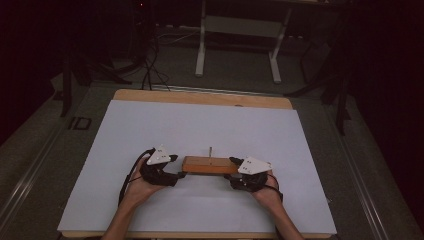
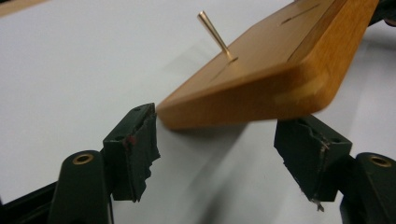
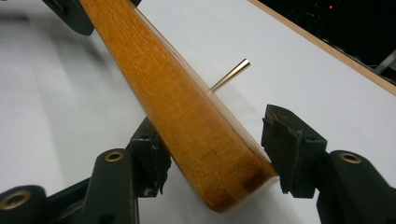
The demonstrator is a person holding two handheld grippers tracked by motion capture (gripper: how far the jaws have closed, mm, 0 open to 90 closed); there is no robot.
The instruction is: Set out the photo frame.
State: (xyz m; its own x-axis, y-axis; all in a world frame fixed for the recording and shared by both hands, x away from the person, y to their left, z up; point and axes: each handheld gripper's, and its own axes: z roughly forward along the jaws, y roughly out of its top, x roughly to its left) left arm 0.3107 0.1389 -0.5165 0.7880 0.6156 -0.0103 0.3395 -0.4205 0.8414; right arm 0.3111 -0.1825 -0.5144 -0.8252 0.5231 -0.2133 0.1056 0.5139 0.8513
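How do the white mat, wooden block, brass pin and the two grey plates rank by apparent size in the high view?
1. white mat
2. wooden block
3. grey plates on the left tongs and right tongs: alike, unranked
4. brass pin

Left gripper (image 1: 176, 166) found at wooden block's (image 1: 210, 165) left end, jaws spread; right gripper (image 1: 234, 170) at opposite end, jaws likewise apart.

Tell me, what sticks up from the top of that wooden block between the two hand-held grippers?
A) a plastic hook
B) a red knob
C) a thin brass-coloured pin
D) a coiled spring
C: a thin brass-coloured pin rises from a slot in the wooden block's top face.
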